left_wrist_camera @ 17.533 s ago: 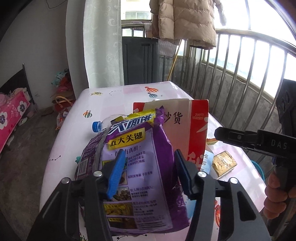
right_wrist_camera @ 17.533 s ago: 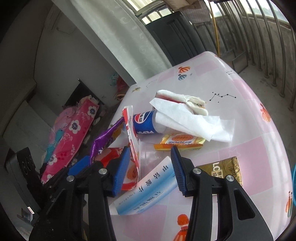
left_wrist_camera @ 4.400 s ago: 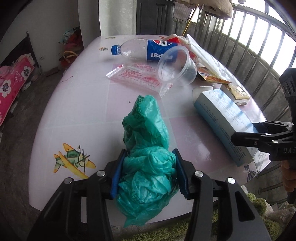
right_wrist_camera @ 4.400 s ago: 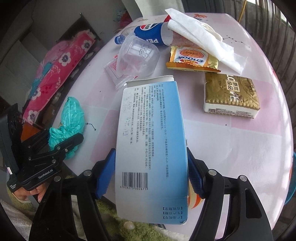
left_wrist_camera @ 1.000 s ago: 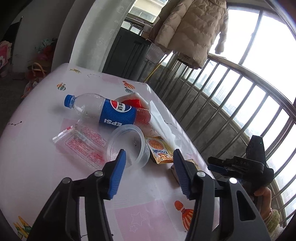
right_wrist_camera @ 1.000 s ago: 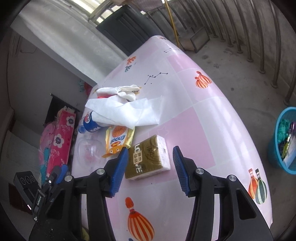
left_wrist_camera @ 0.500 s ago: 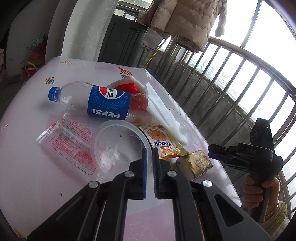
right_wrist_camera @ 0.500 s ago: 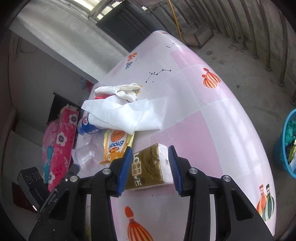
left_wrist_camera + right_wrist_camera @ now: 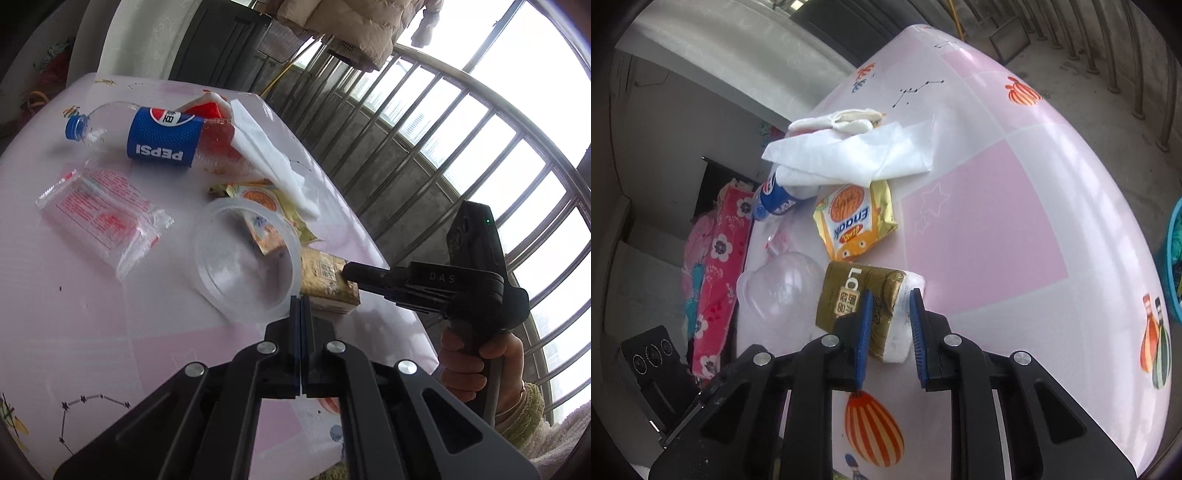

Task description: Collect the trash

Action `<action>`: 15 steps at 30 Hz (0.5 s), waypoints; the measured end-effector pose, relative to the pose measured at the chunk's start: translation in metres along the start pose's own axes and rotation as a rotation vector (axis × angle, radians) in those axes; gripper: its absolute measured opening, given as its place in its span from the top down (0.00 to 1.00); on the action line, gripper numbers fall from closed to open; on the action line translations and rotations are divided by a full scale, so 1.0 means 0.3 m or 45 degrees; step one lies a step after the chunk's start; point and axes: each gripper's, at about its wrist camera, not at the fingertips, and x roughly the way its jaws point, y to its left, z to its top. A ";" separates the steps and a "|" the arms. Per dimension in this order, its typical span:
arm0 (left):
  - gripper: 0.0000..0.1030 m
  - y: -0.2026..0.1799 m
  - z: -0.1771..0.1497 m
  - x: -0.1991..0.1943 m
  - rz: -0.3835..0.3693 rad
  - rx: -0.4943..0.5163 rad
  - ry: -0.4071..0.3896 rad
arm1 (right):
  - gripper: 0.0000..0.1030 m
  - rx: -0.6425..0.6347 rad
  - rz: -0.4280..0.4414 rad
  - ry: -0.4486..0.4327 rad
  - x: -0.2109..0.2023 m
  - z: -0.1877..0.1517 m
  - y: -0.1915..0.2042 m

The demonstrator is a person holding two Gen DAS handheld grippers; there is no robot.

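Observation:
My left gripper [image 9: 301, 301] is shut on the rim of a clear plastic cup [image 9: 245, 263] that lies on its side on the pink table [image 9: 74, 302]. The cup also shows in the right wrist view [image 9: 779, 291]. My right gripper [image 9: 888, 299] is shut on a gold tissue pack [image 9: 860, 299], squeezing its near end; the pack shows in the left wrist view [image 9: 328, 277] just behind the cup. A Pepsi bottle [image 9: 155, 134], a clear zip bag [image 9: 99, 210], a yellow snack wrapper [image 9: 855, 221] and white paper tissues [image 9: 857, 155] lie on the table.
A blue basket [image 9: 1172, 254] with trash stands on the floor at the right of the table. A metal balcony railing [image 9: 424, 122] runs along the table's far side. A pink flowered bed [image 9: 716, 258] lies to the left.
My left gripper has lifted and tilted the cup by its rim. My right gripper has moved forward and closed on the gold tissue pack.

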 end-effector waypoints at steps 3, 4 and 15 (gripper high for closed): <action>1.00 -0.019 -0.041 -0.029 -0.011 -0.014 0.021 | 0.81 -0.011 0.020 0.048 -0.008 -0.046 0.014; 1.00 -0.023 -0.052 -0.043 -0.015 -0.019 0.024 | 0.81 -0.029 0.024 0.064 -0.014 -0.060 0.020; 0.78 0.007 -0.084 -0.103 0.158 -0.029 -0.023 | 0.64 -0.164 -0.106 -0.065 -0.087 -0.046 0.064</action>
